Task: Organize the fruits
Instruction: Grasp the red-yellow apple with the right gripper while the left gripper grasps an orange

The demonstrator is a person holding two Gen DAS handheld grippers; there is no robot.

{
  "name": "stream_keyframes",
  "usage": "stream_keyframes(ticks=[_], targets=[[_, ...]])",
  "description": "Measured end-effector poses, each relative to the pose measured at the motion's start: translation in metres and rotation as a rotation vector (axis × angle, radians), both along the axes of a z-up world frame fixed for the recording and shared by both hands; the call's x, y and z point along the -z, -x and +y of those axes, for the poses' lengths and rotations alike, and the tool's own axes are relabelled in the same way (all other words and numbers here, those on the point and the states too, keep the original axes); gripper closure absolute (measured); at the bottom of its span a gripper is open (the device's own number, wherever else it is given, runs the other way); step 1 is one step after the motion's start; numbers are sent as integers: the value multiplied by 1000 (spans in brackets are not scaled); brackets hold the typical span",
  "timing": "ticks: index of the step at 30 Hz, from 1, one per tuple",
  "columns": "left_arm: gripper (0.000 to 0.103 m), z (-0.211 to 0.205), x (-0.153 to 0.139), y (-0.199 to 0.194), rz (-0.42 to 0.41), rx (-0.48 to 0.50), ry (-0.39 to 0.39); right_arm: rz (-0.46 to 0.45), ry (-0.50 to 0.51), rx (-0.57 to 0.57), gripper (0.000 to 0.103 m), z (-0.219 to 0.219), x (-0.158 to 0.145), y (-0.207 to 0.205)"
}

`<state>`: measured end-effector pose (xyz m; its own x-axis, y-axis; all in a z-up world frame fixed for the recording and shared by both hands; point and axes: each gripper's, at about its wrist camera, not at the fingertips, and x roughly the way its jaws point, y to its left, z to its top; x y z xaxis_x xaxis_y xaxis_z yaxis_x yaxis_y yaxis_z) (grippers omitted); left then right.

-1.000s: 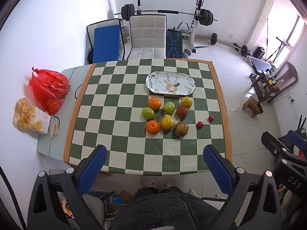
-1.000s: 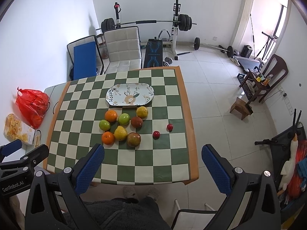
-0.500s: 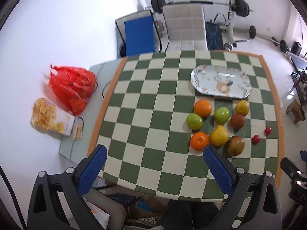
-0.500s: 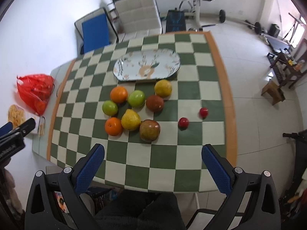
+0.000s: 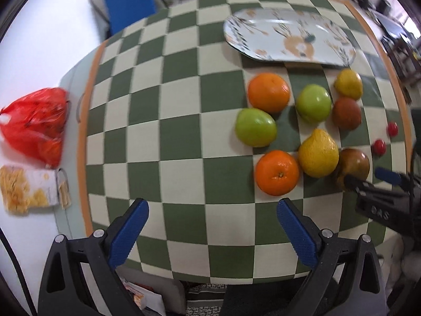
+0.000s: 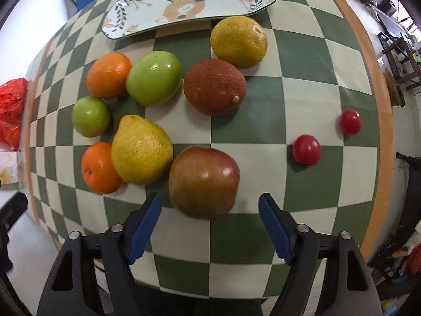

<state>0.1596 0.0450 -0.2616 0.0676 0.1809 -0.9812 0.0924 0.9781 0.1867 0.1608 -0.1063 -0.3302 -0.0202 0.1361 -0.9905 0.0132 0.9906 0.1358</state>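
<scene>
Your right gripper (image 6: 208, 208) is wide open and empty, the red-green apple (image 6: 204, 181) just beyond its tips, right of the lemon (image 6: 140, 150). It looks firm, glossy and slippery: grip across its widest middle. Your left gripper (image 5: 210, 214) hangs open, empty.

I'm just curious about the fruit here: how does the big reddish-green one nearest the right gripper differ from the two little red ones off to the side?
The reddish-green fruit is far larger than either little red fruit. Its skin blends red, brown and green; theirs is plain bright red. It touches the yellow pear-shaped fruit in the cluster; they sit apart near the table edge. All three are glossy, rounded, and rest on the checkered cloth.
</scene>
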Motion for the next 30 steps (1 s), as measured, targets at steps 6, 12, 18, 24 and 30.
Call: stream_keyframes(ticks=[6, 12, 18, 24, 30], targets=[[3, -19, 34, -15, 73, 130, 71, 37, 2, 9, 43, 2, 15, 6], [3, -49, 68, -24, 136, 278, 86, 90, 16, 37, 43, -15, 16, 24], [42, -63, 94, -26, 201, 371, 126, 98, 5, 68, 43, -19, 20, 32], [43, -56, 90, -34, 179, 362, 150, 117, -17, 133, 42, -30, 26, 31], [43, -41, 97, -28, 183, 303, 172, 147, -24, 176, 42, -48, 34, 39]])
